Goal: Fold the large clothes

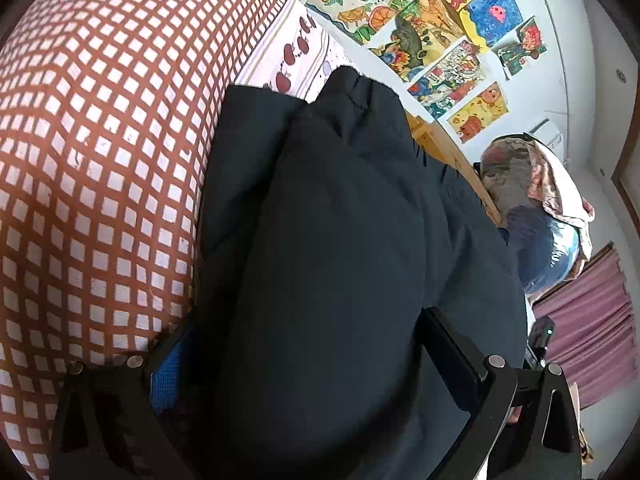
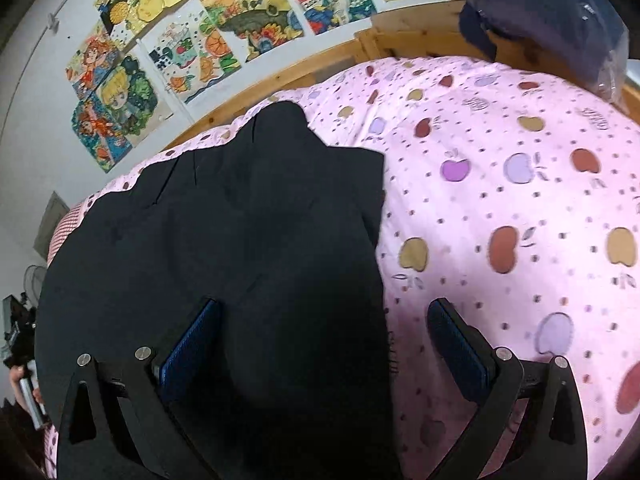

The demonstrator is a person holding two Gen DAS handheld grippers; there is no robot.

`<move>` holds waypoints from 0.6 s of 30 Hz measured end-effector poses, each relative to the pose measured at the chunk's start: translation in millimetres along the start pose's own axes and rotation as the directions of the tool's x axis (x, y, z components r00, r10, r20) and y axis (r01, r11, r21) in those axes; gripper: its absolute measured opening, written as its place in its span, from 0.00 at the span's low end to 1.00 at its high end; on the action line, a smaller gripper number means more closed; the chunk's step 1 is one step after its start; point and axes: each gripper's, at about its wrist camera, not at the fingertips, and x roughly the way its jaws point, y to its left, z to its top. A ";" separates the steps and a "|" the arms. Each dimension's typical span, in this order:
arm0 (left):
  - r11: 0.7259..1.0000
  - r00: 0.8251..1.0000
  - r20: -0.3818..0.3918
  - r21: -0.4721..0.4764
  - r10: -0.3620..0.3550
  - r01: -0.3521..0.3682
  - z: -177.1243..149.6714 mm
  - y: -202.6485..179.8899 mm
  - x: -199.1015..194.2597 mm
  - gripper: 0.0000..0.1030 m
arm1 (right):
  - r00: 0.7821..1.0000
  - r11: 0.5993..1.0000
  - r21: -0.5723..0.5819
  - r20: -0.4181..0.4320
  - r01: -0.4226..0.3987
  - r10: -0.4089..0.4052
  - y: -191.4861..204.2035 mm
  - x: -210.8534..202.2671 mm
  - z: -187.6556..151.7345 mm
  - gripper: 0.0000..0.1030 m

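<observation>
While both grippers straddle dark jacket [image 2: 240,240] near edge on bed [image 2: 500,200], fold step awaits grasp. Left gripper [image 1: 304,364] spread, cloth between fingers; right gripper [image 2: 324,344] spread, straddling right hem. Next: pinch edge, carry toward far collar. Drawings [image 2: 224,40] on far wall.

Wooden-framed bed [image 2: 332,66], seen in both views. Covered at right of the right wrist view by a pink sheet [image 2: 500,200] printed with apples. Spread at left of the left wrist view: a brown-and-white checked blanket [image 1: 100,160], lying against the sheet's edge. Resting on top, centre of each frame, a dark garment [image 2: 240,240], bunched, with its far end reaching toward the frame.
</observation>
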 end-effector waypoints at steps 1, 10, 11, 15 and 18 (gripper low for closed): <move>1.000 1.000 -0.002 -0.002 -0.011 0.011 -1.8 2.3 0.3 1.00 | 1.000 1.000 -0.003 -0.005 -0.012 0.012 1.1 2.3 -1.0 0.99; 0.993 0.993 0.012 -0.019 -0.116 0.116 -12.8 22.8 -1.2 1.00 | 0.998 0.998 -0.008 -0.038 -0.060 0.059 4.0 21.4 -8.9 0.99; 0.992 0.992 0.015 -0.013 -0.122 0.122 -14.0 23.4 -1.5 1.00 | 0.997 0.998 -0.009 -0.038 -0.060 0.060 5.0 22.5 -9.2 0.99; 0.988 0.988 0.029 0.034 -0.149 0.148 -21.2 21.7 -1.7 1.00 | 0.997 0.998 -0.021 -0.040 -0.063 0.062 8.5 25.7 -9.3 0.99; 0.983 0.983 0.041 0.044 -0.178 0.176 -23.4 22.0 -2.7 1.00 | 0.995 0.995 -0.030 -0.046 -0.095 0.094 7.4 25.9 -10.0 0.99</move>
